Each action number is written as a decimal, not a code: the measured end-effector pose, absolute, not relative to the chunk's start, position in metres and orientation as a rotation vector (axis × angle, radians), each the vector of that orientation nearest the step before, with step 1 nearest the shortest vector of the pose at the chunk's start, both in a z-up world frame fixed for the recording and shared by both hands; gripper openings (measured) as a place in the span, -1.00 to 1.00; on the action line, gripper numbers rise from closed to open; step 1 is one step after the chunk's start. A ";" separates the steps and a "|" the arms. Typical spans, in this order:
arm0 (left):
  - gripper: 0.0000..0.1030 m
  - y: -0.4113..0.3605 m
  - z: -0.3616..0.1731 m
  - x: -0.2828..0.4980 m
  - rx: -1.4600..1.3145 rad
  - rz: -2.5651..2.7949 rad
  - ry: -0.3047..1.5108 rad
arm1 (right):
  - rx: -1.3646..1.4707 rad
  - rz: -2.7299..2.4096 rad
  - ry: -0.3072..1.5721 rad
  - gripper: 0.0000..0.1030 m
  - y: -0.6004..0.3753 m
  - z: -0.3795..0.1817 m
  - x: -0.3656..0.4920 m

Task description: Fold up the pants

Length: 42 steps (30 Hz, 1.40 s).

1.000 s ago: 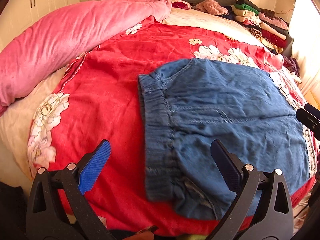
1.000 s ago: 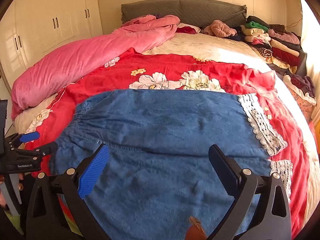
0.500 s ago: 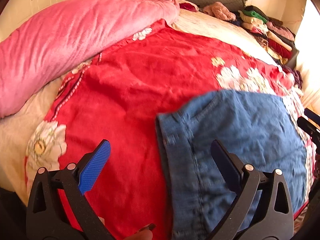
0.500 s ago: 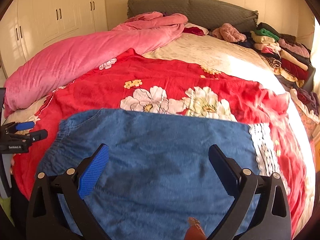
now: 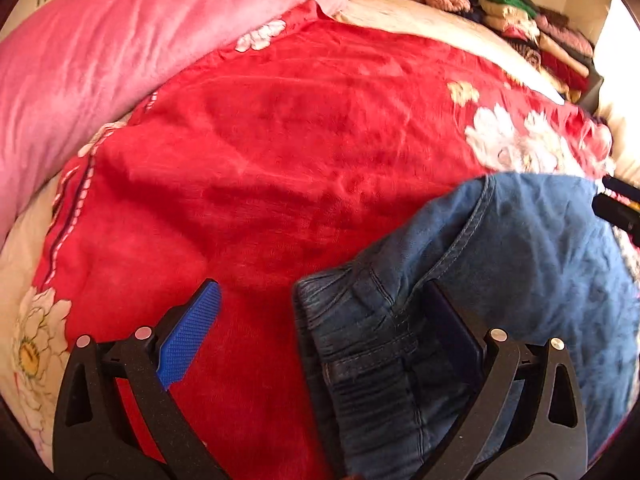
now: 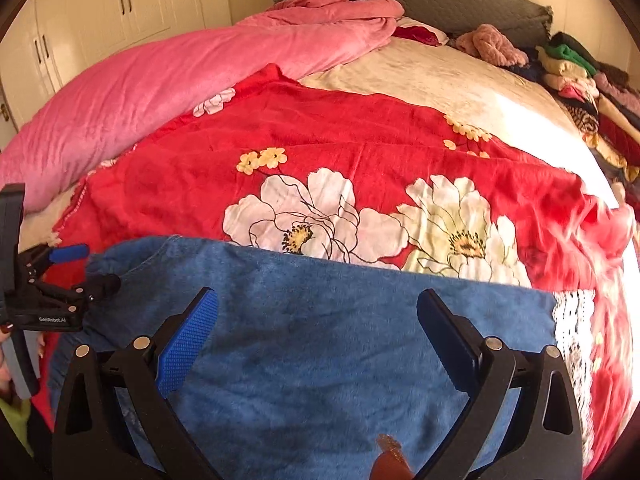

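left claw (image 5: pixel 320 328): spread wide, low over the waistband corner of the pants (image 5: pixel 520 280), holding nothing; right finger looks to touch the denim, blur makes it unsure
right claw (image 6: pixel 316 328): spread wide, hovering over mid pants (image 6: pixel 320 320), holding nothing
pants: flat on red blanket (image 6: pixel 360 128), near bed edge
edges: waistband left, lace hem (image 6: pixel 572 320) right
open room: bare blanket beyond, pink quilt (image 6: pixel 160 76) far left
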<state>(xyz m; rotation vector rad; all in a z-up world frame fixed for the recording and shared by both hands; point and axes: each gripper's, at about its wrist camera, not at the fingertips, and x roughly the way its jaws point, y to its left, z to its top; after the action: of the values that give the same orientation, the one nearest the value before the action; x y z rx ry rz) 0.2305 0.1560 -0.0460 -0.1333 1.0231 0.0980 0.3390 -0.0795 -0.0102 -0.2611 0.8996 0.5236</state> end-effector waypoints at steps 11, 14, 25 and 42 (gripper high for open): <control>-0.38 0.150 -0.034 0.213 -0.075 -0.032 0.914 | -0.544 0.559 0.830 0.92 -0.040 -0.034 0.343; -0.41 0.155 -0.021 0.205 -0.108 -0.046 0.865 | -0.572 0.597 0.828 0.92 -0.030 -0.039 0.345; -0.49 0.139 0.009 0.175 -0.071 -0.071 0.775 | -0.642 0.740 0.772 0.15 0.007 -0.044 0.334; -0.53 0.139 0.019 0.154 -0.056 -0.063 0.748 | -0.336 0.824 0.655 -0.82 -0.051 0.013 0.250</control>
<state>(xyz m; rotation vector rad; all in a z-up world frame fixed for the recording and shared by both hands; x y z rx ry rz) 0.1542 0.1394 0.0195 -0.0563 0.7482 -0.0628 0.2505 -0.0513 0.0125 -0.3362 0.6546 0.8242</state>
